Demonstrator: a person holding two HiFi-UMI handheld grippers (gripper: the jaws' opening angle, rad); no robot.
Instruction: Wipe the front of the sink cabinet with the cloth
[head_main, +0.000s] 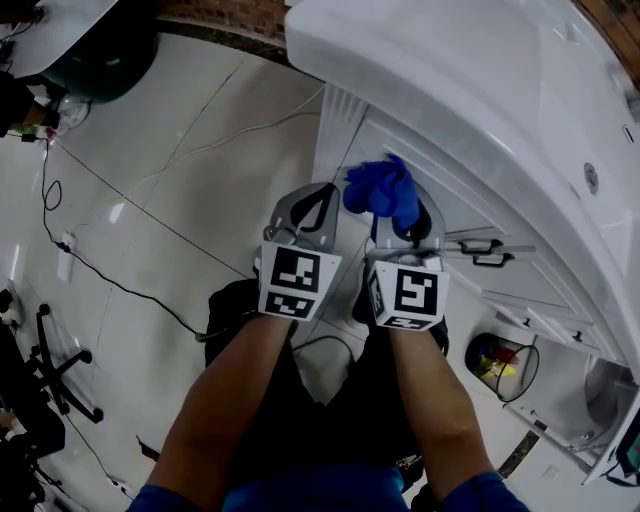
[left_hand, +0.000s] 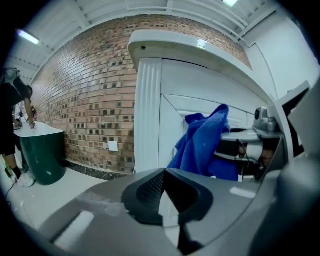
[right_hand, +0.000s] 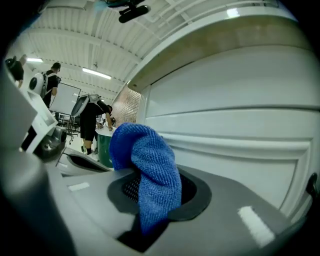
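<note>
A blue cloth (head_main: 383, 190) bunches out of my right gripper (head_main: 398, 222), which is shut on it; in the right gripper view the cloth (right_hand: 147, 175) hangs between the jaws close to the white cabinet front (right_hand: 240, 145). The cloth touches the panelled white sink cabinet (head_main: 420, 170) near its fluted corner post (head_main: 335, 130). My left gripper (head_main: 305, 215) is just left of the right one, shut with nothing in it. From the left gripper view the cloth (left_hand: 202, 145) shows to the right, against the cabinet door (left_hand: 172, 130).
The white sink top (head_main: 480, 80) overhangs the cabinet. Black handles (head_main: 482, 250) sit on the cabinet front further right. A small bin (head_main: 500, 365) stands on the floor. Cables (head_main: 120, 285) cross the tiled floor. A green pedestal basin (left_hand: 42, 152) and a brick wall (left_hand: 90, 100) lie beyond.
</note>
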